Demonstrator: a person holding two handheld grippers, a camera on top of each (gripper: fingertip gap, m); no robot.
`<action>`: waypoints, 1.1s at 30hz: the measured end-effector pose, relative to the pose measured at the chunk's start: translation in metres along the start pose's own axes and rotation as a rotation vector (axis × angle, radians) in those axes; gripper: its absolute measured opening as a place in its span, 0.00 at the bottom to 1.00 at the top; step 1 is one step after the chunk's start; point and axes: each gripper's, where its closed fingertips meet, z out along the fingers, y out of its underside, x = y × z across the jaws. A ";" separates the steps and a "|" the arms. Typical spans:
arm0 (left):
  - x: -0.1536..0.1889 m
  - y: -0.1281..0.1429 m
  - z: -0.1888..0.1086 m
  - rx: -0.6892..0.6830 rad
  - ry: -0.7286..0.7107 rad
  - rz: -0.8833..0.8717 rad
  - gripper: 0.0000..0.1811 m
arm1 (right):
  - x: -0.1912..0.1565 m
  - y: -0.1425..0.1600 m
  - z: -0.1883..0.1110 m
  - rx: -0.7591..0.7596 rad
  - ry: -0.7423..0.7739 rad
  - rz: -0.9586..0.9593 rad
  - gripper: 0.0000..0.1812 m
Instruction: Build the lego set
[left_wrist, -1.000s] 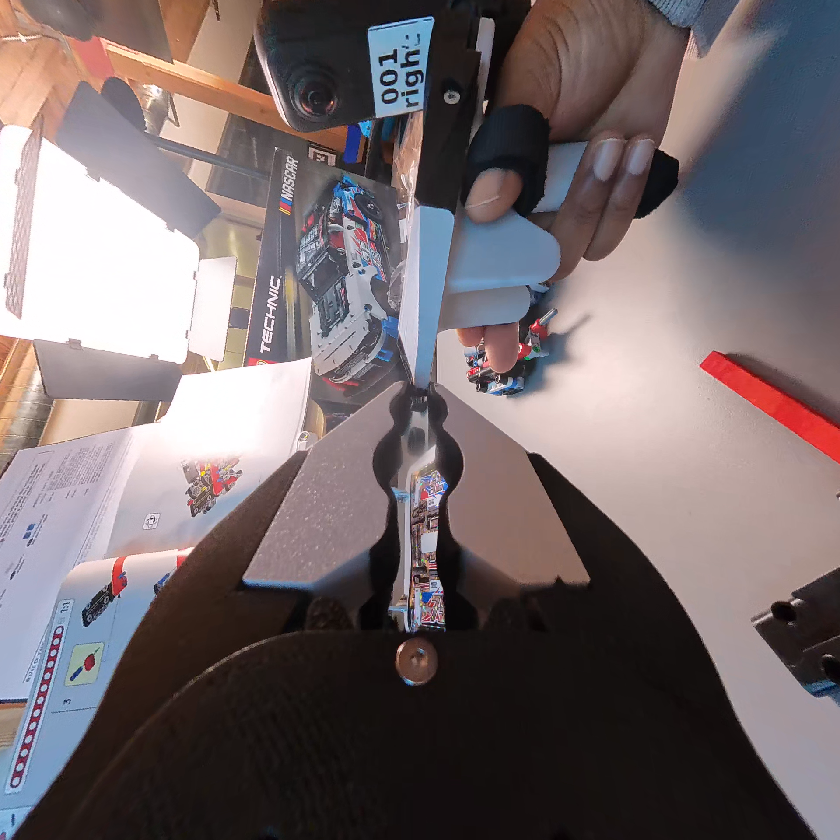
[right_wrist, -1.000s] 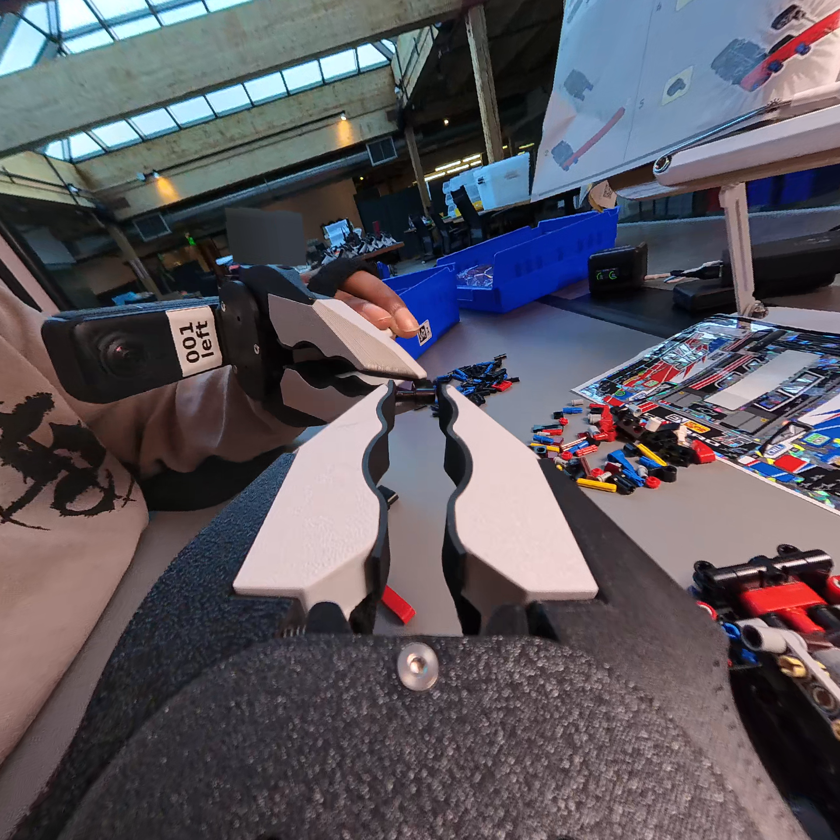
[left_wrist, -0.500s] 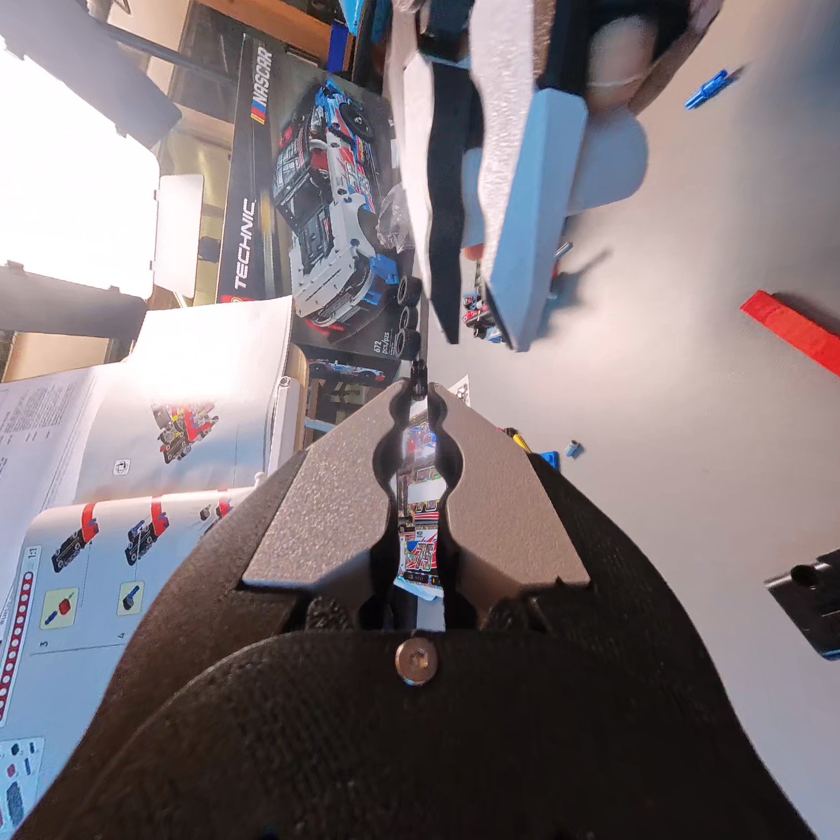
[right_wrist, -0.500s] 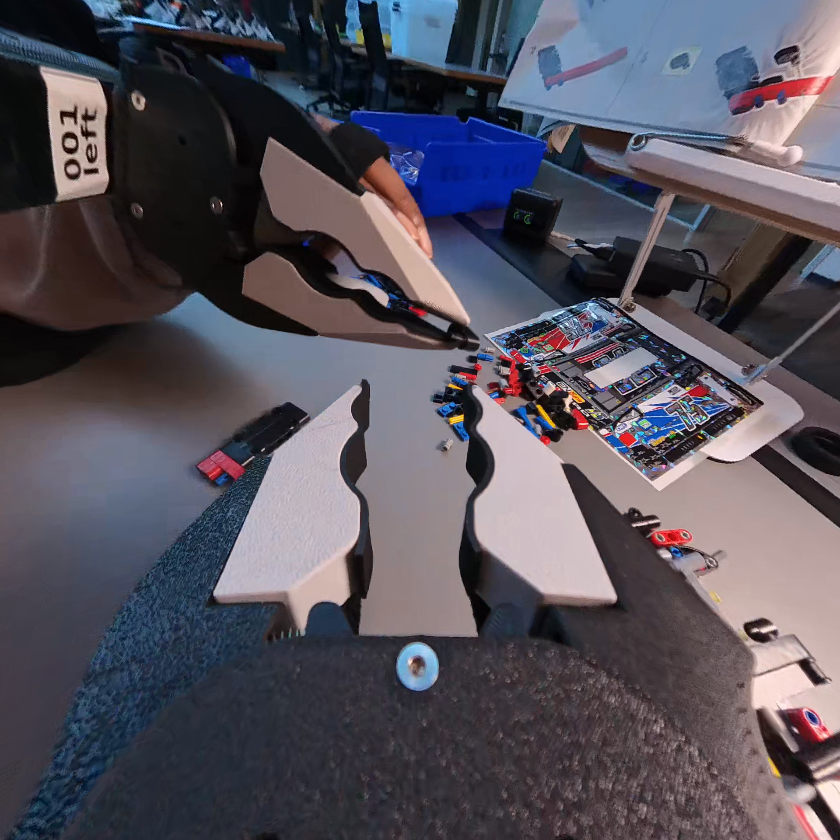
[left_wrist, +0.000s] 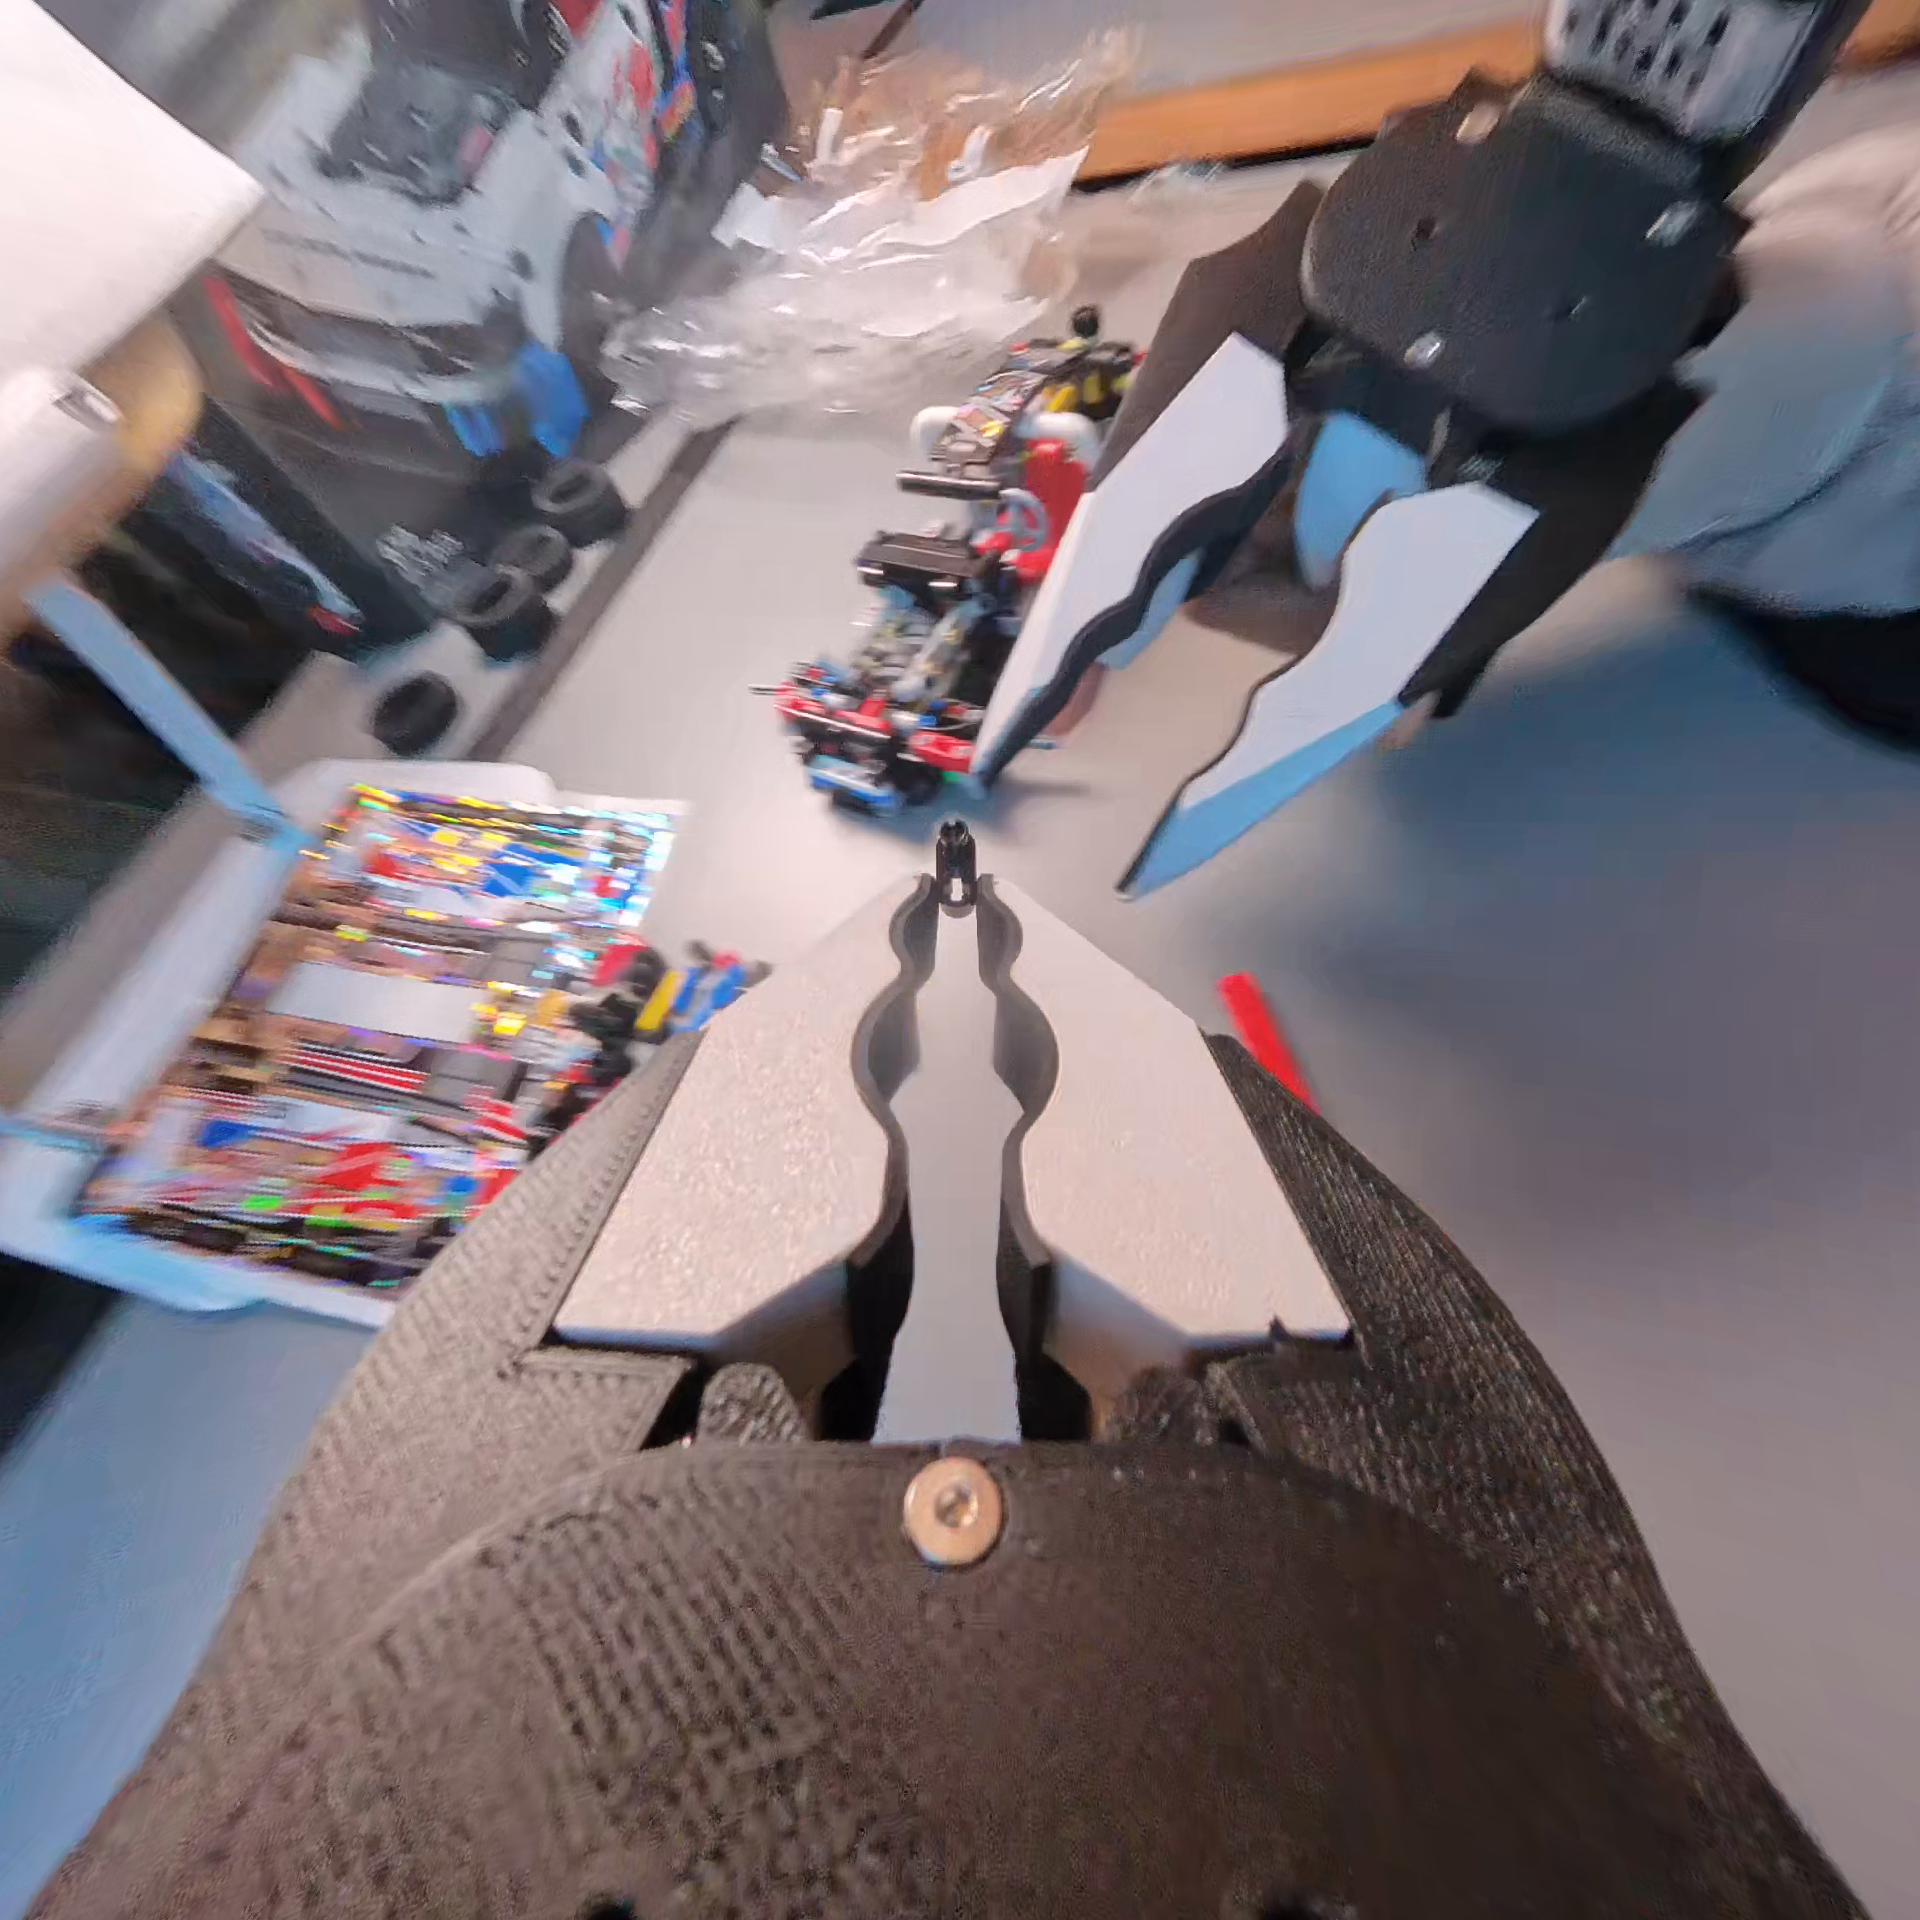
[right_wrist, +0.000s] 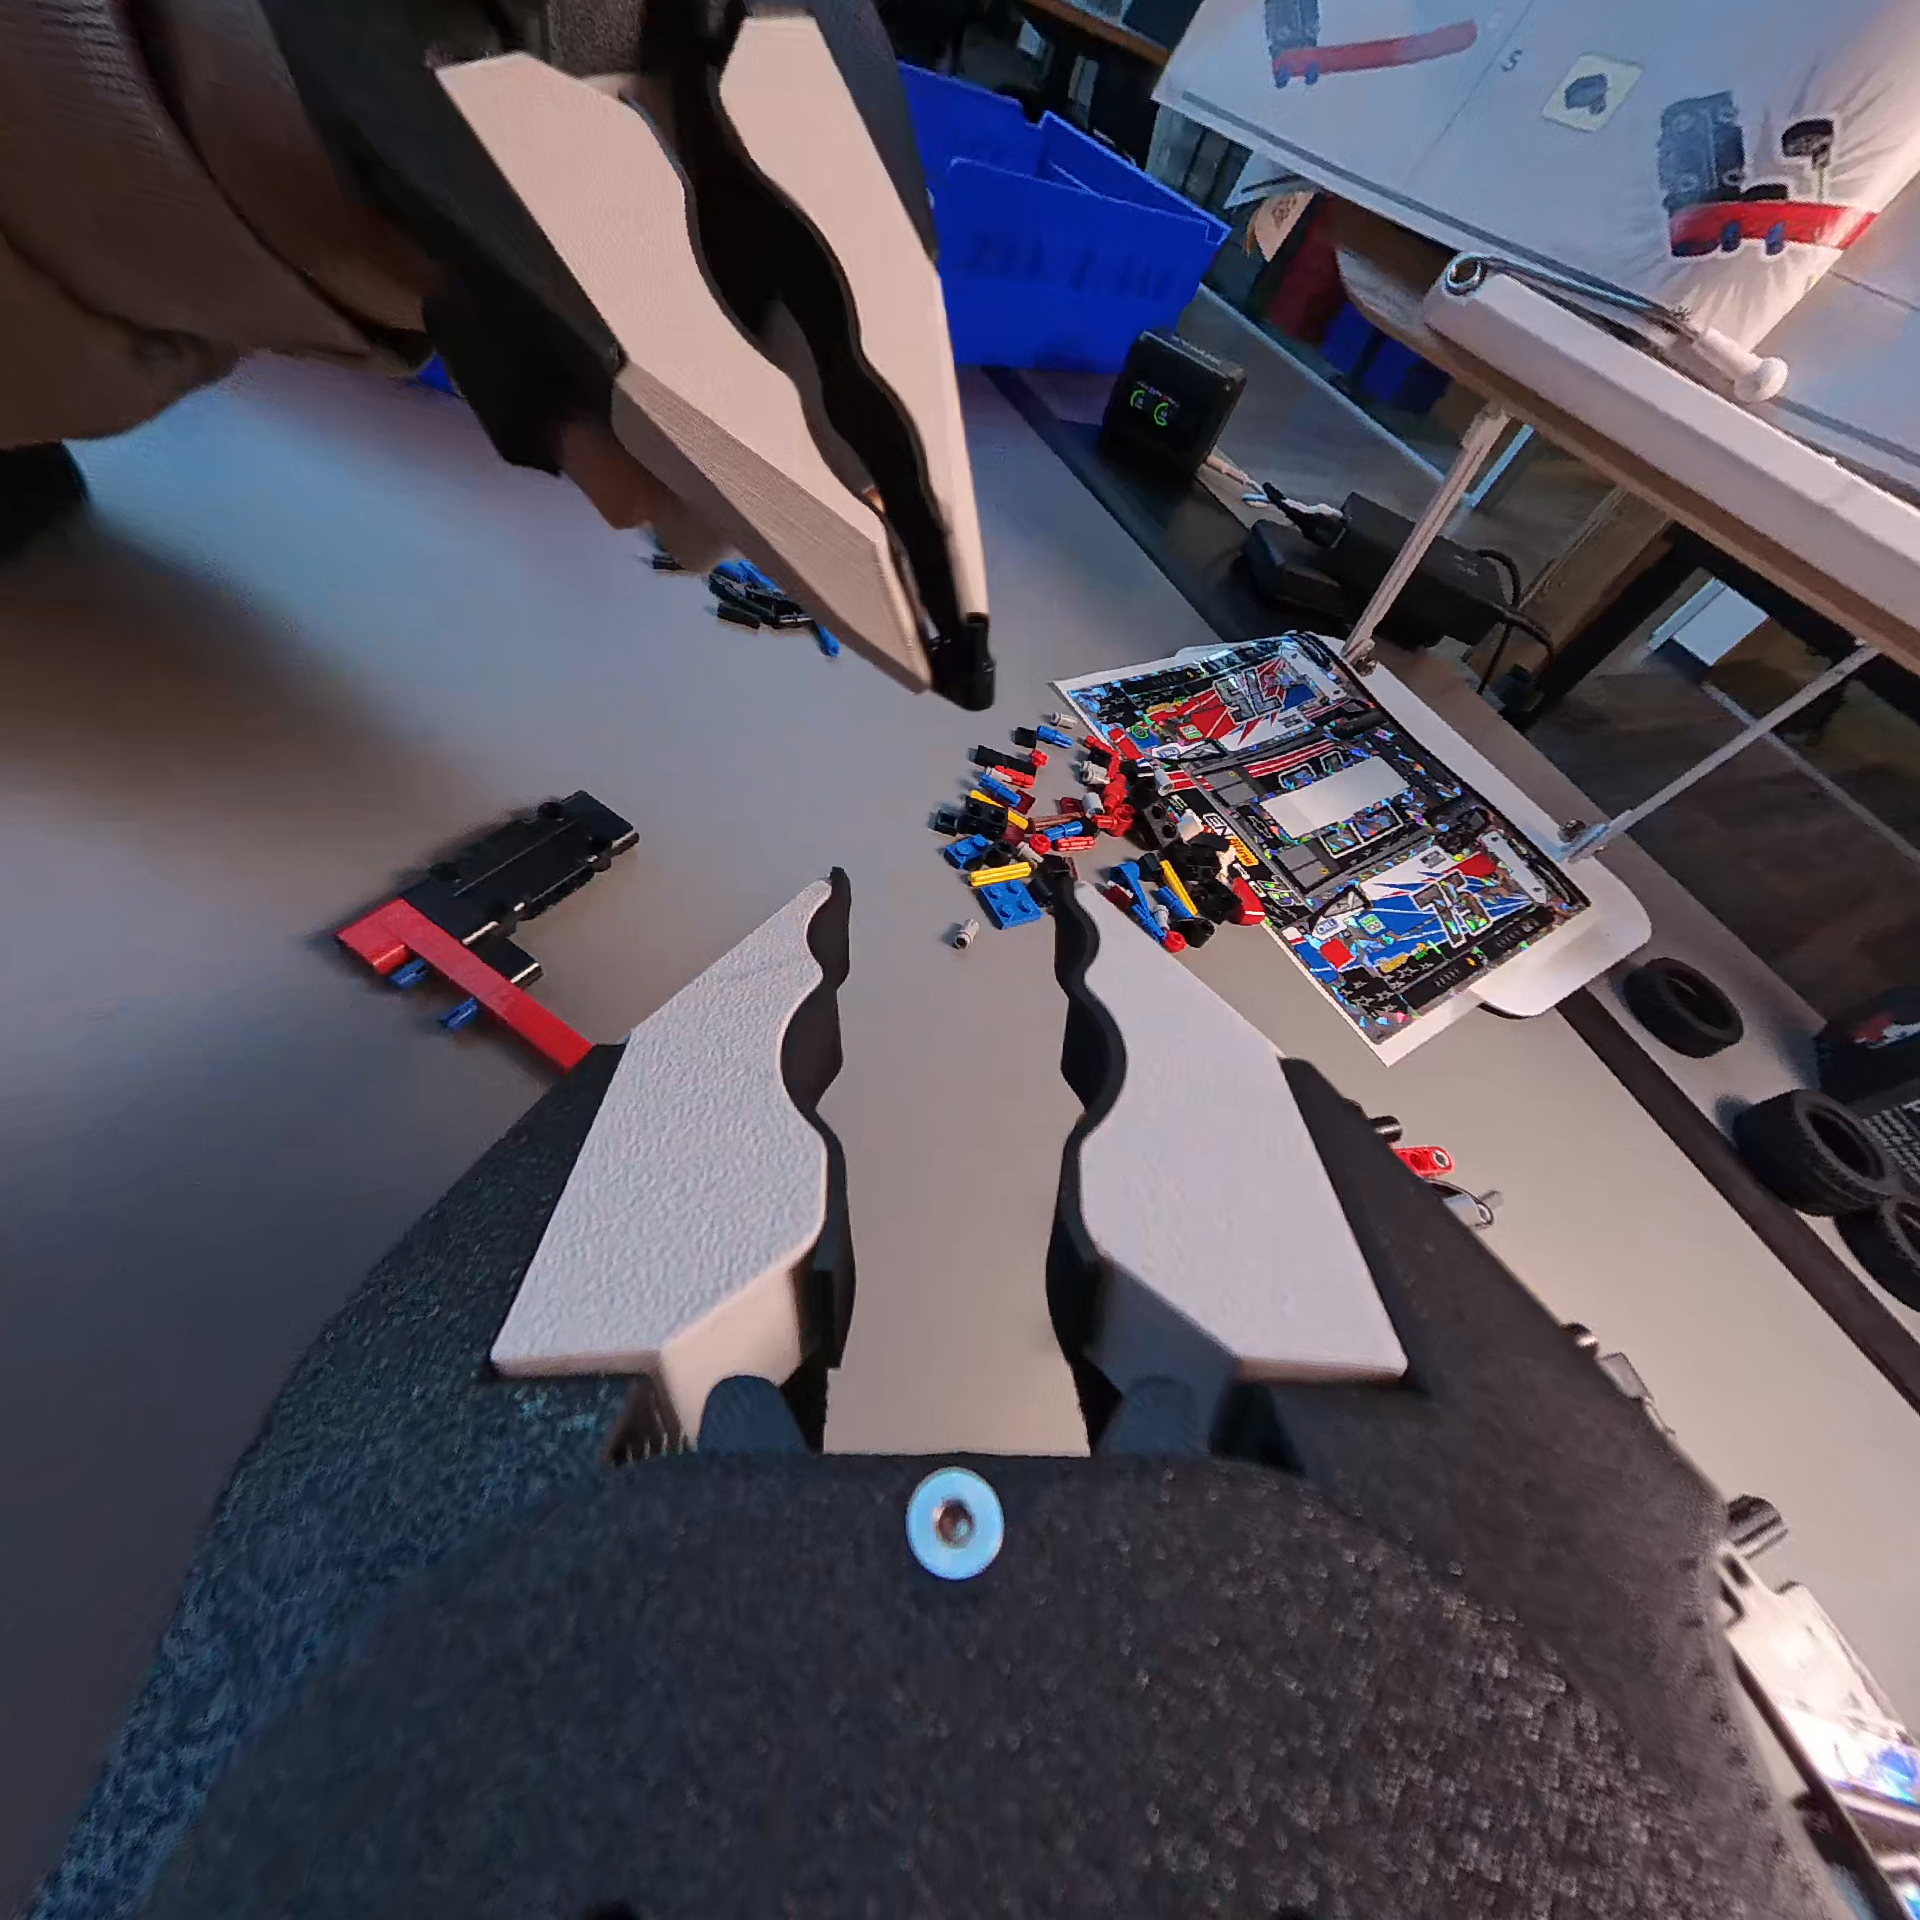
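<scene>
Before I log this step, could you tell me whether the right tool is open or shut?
Open. The right tool has a wide gap between its fingertips with bare table showing through, and nothing between them.

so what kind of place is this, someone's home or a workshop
Probably a workshop or lab bench, not a home: blue parts bins at the grey table's far edge, a clipped instruction stand, and a charger with cables.

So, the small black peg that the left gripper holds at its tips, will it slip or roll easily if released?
Probably yes. The black peg looks round and smooth, pinched only at the very tip of the left gripper, so it could twist out. Dropped on the flat grey table, it would likely roll. It seems rigid and very light.
</scene>
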 end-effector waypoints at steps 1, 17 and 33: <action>0.008 0.002 -0.004 0.017 0.069 -0.097 0.03 | -0.003 -0.003 -0.002 0.009 -0.013 -0.007 0.19; 0.078 0.044 -0.021 0.038 0.318 -0.331 0.03 | -0.089 -0.013 0.004 0.040 -0.384 0.050 0.05; 0.071 0.044 -0.027 0.132 0.364 -0.392 0.03 | -0.084 -0.015 0.007 0.106 -0.364 0.098 0.02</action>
